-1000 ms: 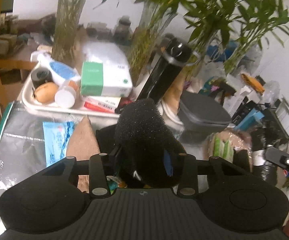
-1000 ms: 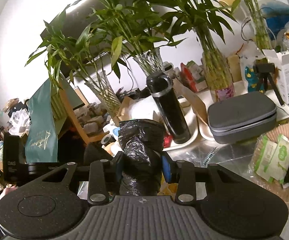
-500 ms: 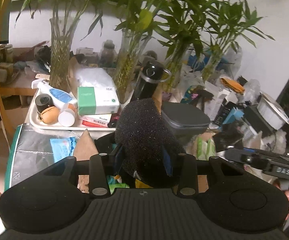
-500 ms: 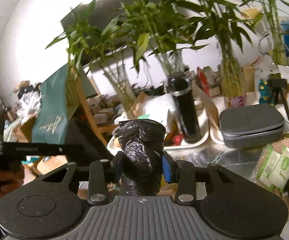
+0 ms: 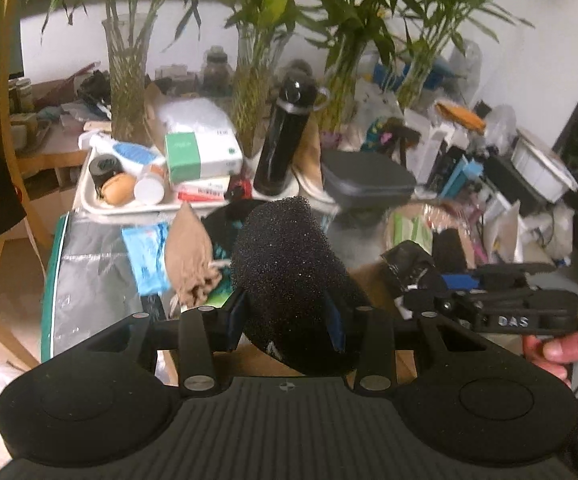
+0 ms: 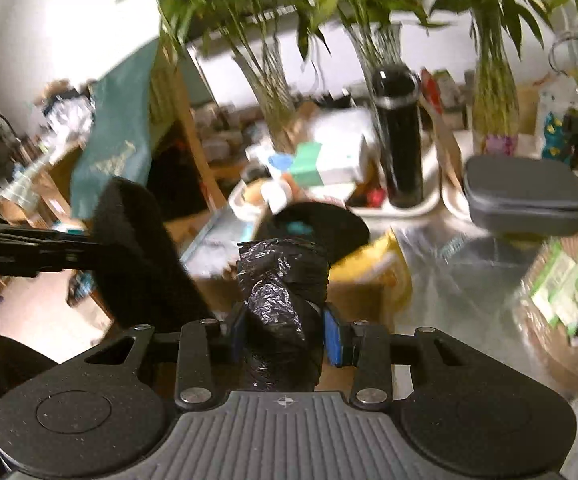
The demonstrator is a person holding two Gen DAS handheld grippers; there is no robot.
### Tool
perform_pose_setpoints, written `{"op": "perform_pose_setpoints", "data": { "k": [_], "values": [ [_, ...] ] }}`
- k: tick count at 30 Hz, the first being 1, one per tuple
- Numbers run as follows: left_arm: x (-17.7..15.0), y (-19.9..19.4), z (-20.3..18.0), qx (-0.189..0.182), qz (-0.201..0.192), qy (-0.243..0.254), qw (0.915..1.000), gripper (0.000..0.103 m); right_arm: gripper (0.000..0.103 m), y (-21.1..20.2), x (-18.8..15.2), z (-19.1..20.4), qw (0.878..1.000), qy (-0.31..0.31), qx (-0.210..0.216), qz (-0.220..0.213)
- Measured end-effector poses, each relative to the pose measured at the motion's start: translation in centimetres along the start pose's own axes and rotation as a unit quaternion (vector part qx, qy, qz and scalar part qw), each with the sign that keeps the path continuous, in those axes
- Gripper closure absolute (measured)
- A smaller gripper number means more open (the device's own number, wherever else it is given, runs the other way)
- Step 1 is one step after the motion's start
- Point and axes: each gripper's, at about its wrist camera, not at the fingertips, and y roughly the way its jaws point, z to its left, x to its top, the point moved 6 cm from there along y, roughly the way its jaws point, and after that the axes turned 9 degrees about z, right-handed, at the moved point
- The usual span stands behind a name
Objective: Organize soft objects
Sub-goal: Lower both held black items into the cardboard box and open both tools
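My left gripper (image 5: 289, 314) is shut on a black foam sponge (image 5: 285, 264), which bulges up between the blue pads above the cluttered table. My right gripper (image 6: 283, 334) is shut on a crumpled black plastic bag (image 6: 281, 300). The left wrist view shows that bag (image 5: 405, 260) low on the right, at the tip of the right gripper, with a person's fingers (image 5: 557, 350) behind it. In the right wrist view the sponge (image 6: 137, 248) hangs at the left, close beside the bag.
A white tray (image 5: 89, 200) holds a green-and-white box (image 5: 201, 152). Beside it stand a black bottle (image 5: 285, 140), a grey zip case (image 5: 365, 178) and glass vases of bamboo. A tan pouch (image 5: 189, 256), a blue packet (image 5: 147, 256) and a cardboard box (image 6: 369, 280) lie below the grippers.
Both grippers have lifted away from the table and come side by side. The right gripper now shows in the left view, and the sponge in the right view. Both grips are unchanged.
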Motion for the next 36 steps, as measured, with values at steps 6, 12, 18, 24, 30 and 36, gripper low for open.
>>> {"op": "perform_pose_setpoints", "data": {
  "k": [6,12,18,24,30,36],
  "values": [
    [-1.3,1.3,-0.3,0.000,0.064,0.029,0.9975,0.063,0.061,0.9,-0.9,1.4,0.998,-0.024,-0.042,0.048],
    [-2.7,3.8,0.5,-0.013,0.136,0.028,0.9903,0.063,0.061,2.6,-1.6,2.2,0.992,-0.034,-0.063,0.101],
    [-3.8,6.3,2.2,-0.002,0.190,0.004,0.9818,0.059,0.061,4.4,-2.0,2.3,0.988,-0.026,-0.075,0.132],
    [-3.7,6.2,2.7,-0.010,0.169,-0.015,0.9855,0.034,0.032,5.1,-1.9,2.5,0.990,-0.016,-0.049,0.128],
    [-3.6,3.6,1.6,0.016,0.120,0.012,0.9926,0.025,0.013,3.0,-0.9,3.6,0.995,-0.031,-0.037,0.085],
    [-3.2,1.0,2.2,0.051,0.058,0.009,0.9969,0.025,0.010,1.2,-0.1,3.1,0.995,-0.042,-0.070,0.048]
  ]
}}
